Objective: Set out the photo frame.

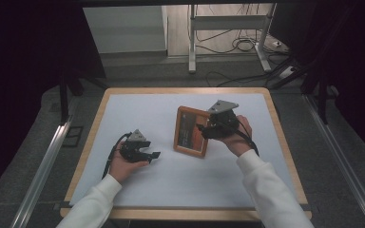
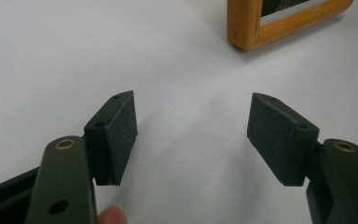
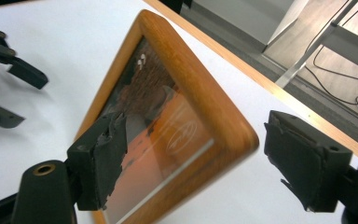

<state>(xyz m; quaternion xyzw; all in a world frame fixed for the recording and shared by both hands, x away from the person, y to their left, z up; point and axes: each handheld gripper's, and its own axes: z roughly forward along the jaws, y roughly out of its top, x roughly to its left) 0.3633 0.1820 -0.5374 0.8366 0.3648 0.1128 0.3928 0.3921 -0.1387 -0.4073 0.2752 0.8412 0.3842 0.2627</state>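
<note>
Sleeves: white, long, on both forearms.
Left gripper (image 1: 153, 155): black, 2 pads, brass rivets, grey plate, black cable.
Right gripper (image 3: 193, 154): black, worn pad.

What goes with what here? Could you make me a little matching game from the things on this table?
Things:
1. picture frame
2. left gripper
3. right gripper
4. table

Descriptions:
A. white top with a wooden edge
B. open over bare table, apart from the frame
C. orange-brown wood, standing upright
D. open jaws, either side of the frame's corner

Pairs: 1-C, 2-B, 3-D, 4-A
</note>
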